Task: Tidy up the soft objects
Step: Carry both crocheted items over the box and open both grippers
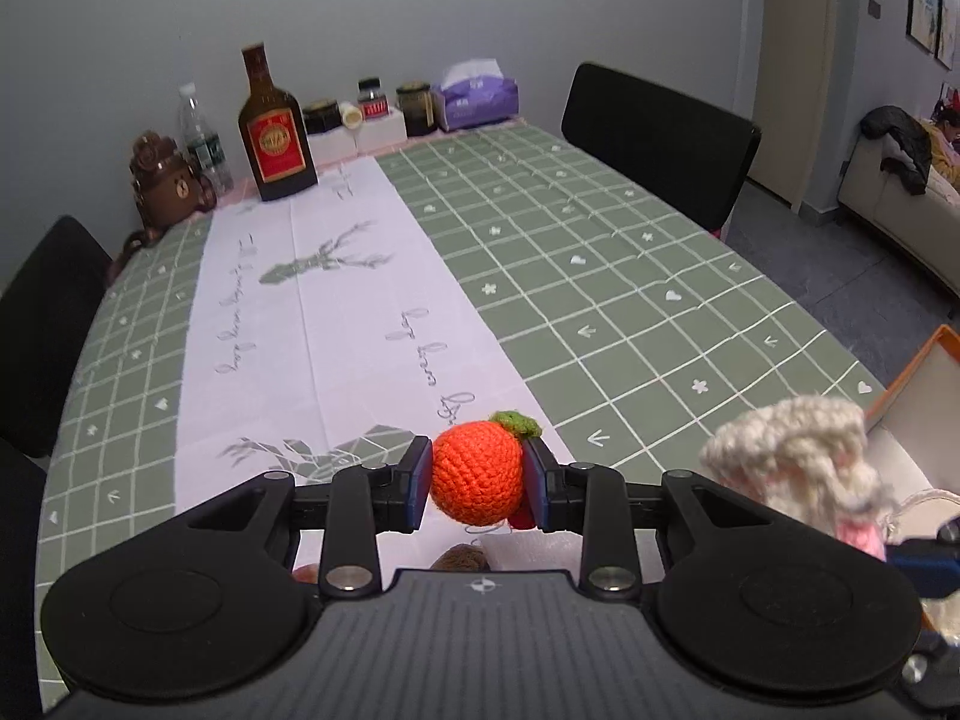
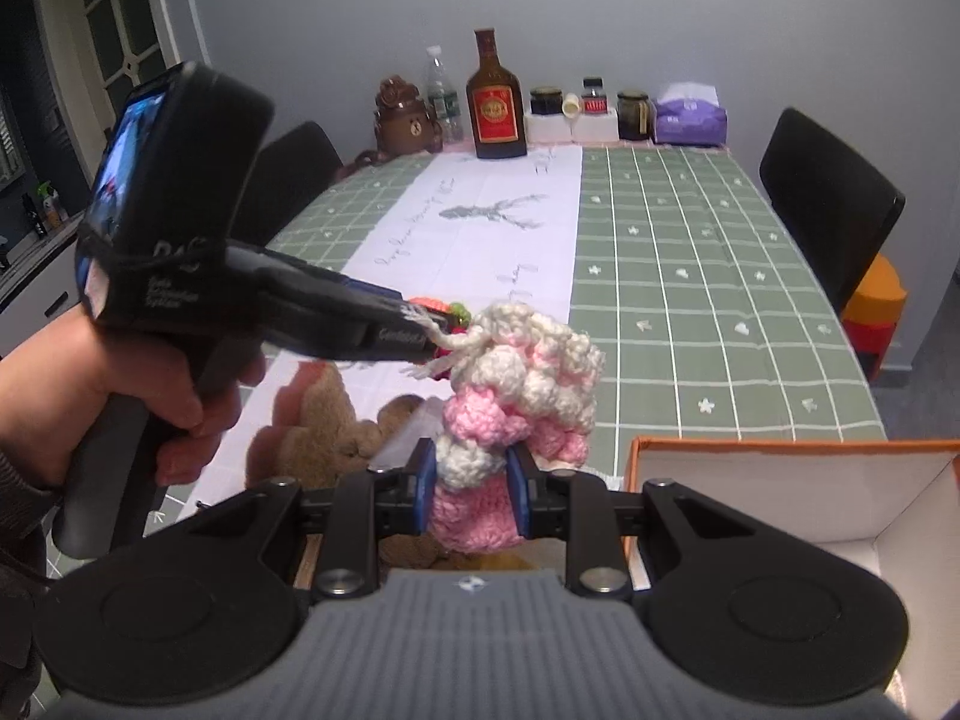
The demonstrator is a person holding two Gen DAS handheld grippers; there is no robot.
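Note:
My left gripper [image 1: 478,483] is shut on an orange crocheted ball [image 1: 477,471] with a green leaf, lifted above the tablecloth. My right gripper [image 2: 471,495] is shut on a pink and cream crocheted piece [image 2: 516,384], which bulges up above the pads; the same piece [image 1: 798,450] shows at the right of the left wrist view. In the right wrist view a hand [image 2: 90,384] holds the left gripper's handle, its tip beside the crocheted piece, with the orange ball [image 2: 427,302] just showing. A brown plush toy [image 2: 327,432] lies on the table below.
An orange-rimmed white box [image 2: 798,480] stands open at the near right. At the table's far end stand a brown bottle [image 2: 495,102], a water bottle [image 2: 441,93], a bear jar [image 2: 405,120], dark jars [image 2: 635,114] and a tissue pack [image 2: 690,117]. Black chairs [image 2: 828,204] flank the table.

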